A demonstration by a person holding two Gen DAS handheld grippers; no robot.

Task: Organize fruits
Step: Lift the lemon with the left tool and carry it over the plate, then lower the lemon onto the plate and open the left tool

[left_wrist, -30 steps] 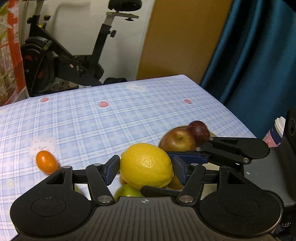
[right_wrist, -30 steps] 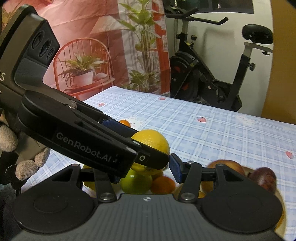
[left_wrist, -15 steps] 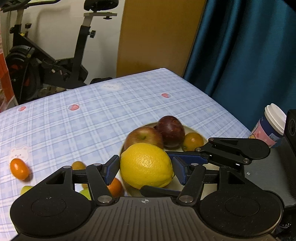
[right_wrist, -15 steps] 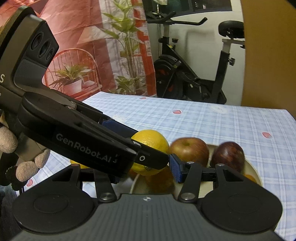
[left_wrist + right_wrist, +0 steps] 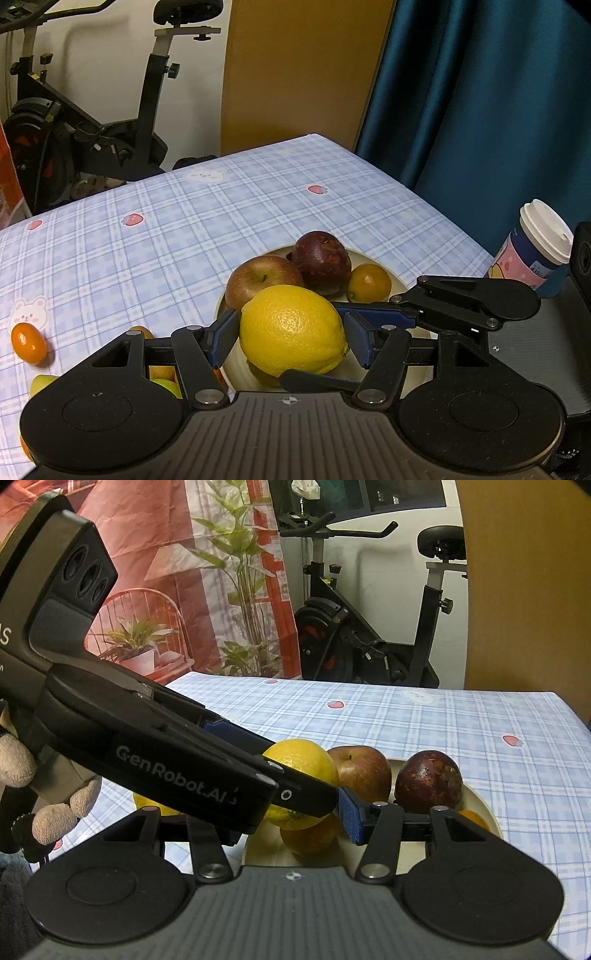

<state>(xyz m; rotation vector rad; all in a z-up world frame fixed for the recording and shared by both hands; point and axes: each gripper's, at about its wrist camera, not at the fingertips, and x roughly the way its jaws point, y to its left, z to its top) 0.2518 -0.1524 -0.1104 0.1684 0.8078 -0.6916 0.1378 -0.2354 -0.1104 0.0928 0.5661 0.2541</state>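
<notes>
My left gripper (image 5: pixel 291 338) is shut on a yellow lemon (image 5: pixel 291 328) and holds it over the near side of a cream plate (image 5: pixel 400 286). The plate holds a red apple (image 5: pixel 260 278), a dark red plum (image 5: pixel 323 258) and a small orange (image 5: pixel 369 282). In the right wrist view the lemon (image 5: pixel 301 760) hangs above another orange (image 5: pixel 310 838) on the plate (image 5: pixel 480 805), beside the apple (image 5: pixel 364 771) and plum (image 5: pixel 428 781). My right gripper (image 5: pixel 291 818) is open and empty beside the left one.
A kumquat (image 5: pixel 28 343) and other small green and orange fruits (image 5: pixel 162 380) lie on the checked tablecloth left of the plate. A lidded paper cup (image 5: pixel 535 247) stands at the right table edge. An exercise bike (image 5: pixel 92 122) and a blue curtain (image 5: pixel 480 92) are behind the table.
My left gripper has carried the lemon to the right, from above the loose fruits to above the plate. My right gripper has moved right alongside it.
</notes>
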